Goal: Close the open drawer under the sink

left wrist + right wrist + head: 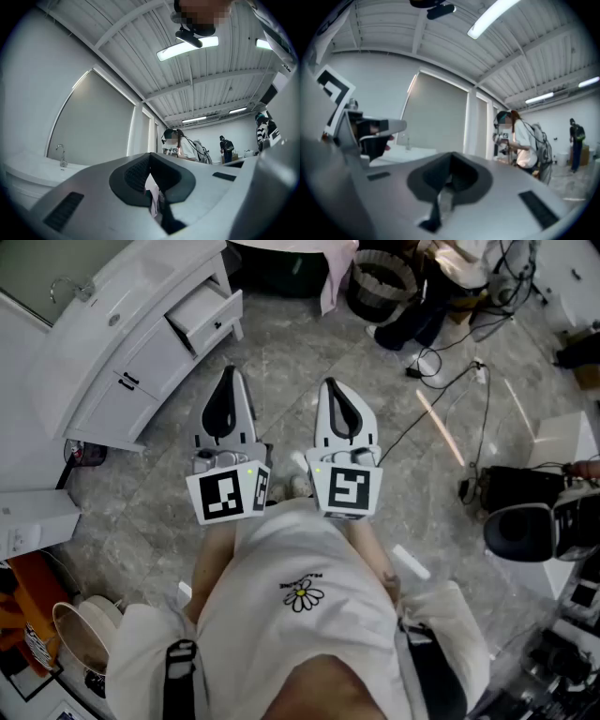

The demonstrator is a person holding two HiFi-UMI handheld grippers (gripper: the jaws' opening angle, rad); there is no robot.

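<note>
Your white shirt (300,615) with its daisy print fills the bottom of the head view, and just ahead of it you hold both tools side by side over the grey stone floor (309,343). Left tool (229,381): jaws pressed together, nothing between them, nose tipped a little upward. Right tool (332,390): jaws together too, empty, held level, just beside the left one. Now the open drawer (208,317): it sits ahead of the left tool and off to its left, well apart from the tips, pulled out of the white cabinet (127,381) under the sink (112,296). Farther left beyond that stands the faucet (67,285). Ahead of the right tool sits a dark basket (382,282), with loose cables (450,381) on the floor off to its right
</note>
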